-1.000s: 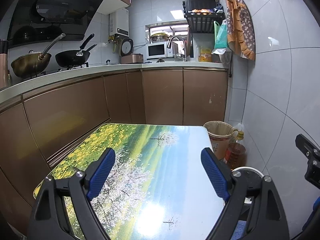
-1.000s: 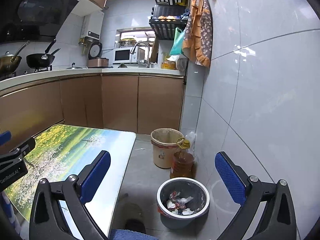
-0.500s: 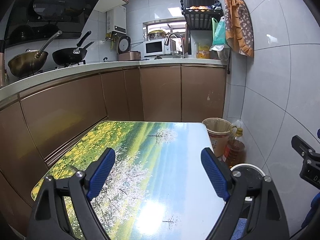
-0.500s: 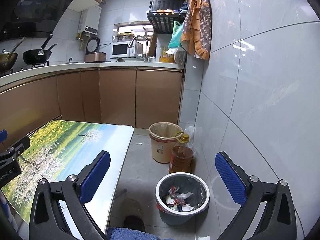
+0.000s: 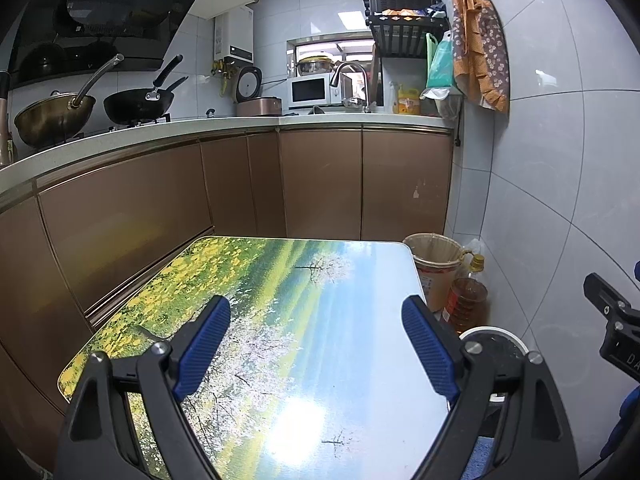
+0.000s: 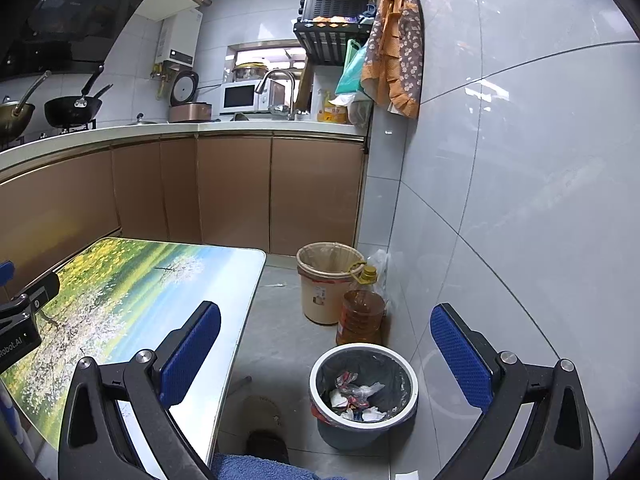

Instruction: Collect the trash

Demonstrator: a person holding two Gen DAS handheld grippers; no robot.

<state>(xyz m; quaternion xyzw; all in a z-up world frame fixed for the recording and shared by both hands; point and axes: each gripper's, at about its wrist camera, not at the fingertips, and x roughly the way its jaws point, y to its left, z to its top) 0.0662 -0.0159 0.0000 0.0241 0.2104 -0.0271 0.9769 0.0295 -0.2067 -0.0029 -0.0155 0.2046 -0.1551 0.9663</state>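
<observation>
Crumpled trash (image 6: 356,394) already lies inside the grey bin (image 6: 400,420) on the floor beside the table (image 5: 304,320), whose top shows no litter. Both the left gripper (image 5: 316,342) and right gripper (image 6: 326,350) hover spread wide, holding nothing; collecting looks largely done.

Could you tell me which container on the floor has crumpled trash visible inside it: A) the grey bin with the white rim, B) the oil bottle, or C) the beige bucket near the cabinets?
A: the right wrist view shows wrappers and paper scraps lying inside the grey bin, nearest the camera.
</observation>
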